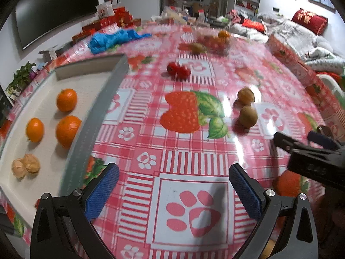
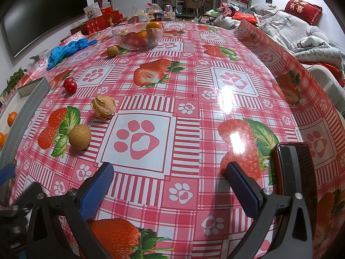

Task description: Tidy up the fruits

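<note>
Risk, rolling: the round longan (image 2: 79,137) sits free on the glossy tablecloth (image 2: 215,82); a glancing touch from one finger would likely send it rolling off toward the tray (image 1: 38,116).
Risk, crushing: the husked physalis (image 2: 103,106) wears a papery shell (it looks brittle), so a hard squeeze could tear it.
Risk, mixing: the tray already holds three oranges (image 1: 66,99) and two husked fruits (image 1: 25,167); a careless drop could knock them together.
Left gripper (image 1: 172,190): spread wide, empty, just beside the tray's right wall.
Right gripper (image 2: 169,188): spread wide, empty, well right of the tray.
Loose fruit: longan and physalis near the tray's right; cherry tomatoes (image 2: 70,84) beyond them, close to the tray's far corner.
Glass bowl (image 2: 138,36): far beyond the tray, still holding fruit; another longan (image 2: 112,51) just beside it.
</note>
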Demonstrator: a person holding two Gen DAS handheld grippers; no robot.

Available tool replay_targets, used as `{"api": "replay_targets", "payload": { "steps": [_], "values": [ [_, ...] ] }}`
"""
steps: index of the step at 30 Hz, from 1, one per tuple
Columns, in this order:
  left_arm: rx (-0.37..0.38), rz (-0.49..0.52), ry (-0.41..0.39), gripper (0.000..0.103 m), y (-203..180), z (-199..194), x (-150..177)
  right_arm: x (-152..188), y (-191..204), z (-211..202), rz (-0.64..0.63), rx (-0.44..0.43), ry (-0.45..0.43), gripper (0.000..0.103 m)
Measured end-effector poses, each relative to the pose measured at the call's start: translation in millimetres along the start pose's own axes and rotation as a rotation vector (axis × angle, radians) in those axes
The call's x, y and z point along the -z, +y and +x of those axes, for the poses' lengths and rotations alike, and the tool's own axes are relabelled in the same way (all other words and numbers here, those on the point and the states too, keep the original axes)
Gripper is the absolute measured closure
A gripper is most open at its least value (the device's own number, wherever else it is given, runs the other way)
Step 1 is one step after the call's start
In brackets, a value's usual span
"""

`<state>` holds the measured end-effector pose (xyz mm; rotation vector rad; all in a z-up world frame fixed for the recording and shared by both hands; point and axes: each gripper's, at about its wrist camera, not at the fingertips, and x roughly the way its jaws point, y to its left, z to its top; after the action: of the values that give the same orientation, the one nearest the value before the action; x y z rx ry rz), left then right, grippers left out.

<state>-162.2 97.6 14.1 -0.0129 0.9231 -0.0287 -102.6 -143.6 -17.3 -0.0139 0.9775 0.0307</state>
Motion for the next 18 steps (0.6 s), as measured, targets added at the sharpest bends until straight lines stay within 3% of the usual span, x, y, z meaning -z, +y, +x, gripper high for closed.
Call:
{"api": "replay_targets", "payload": {
  "steps": [4, 10, 18],
  "values": [
    [0.039, 0.059, -0.043, 0.001, -4.9, -29.7, 4.2, 0.0, 0.2, 0.0, 0.000, 0.000, 0.000, 0.000],
    [0.074, 0.208, -0.004, 0.001, -30.1, -47.4, 30.3, -0.3, 0.6, 0.5, 0.000, 0.001, 0.001, 0.000],
    [0.112, 0.274, -0.005, 0.002, -52.2, -56.7, 40.3, 0.2, -0.3, 0.4, 0.000, 0.001, 0.001, 0.000]
  ]
}}
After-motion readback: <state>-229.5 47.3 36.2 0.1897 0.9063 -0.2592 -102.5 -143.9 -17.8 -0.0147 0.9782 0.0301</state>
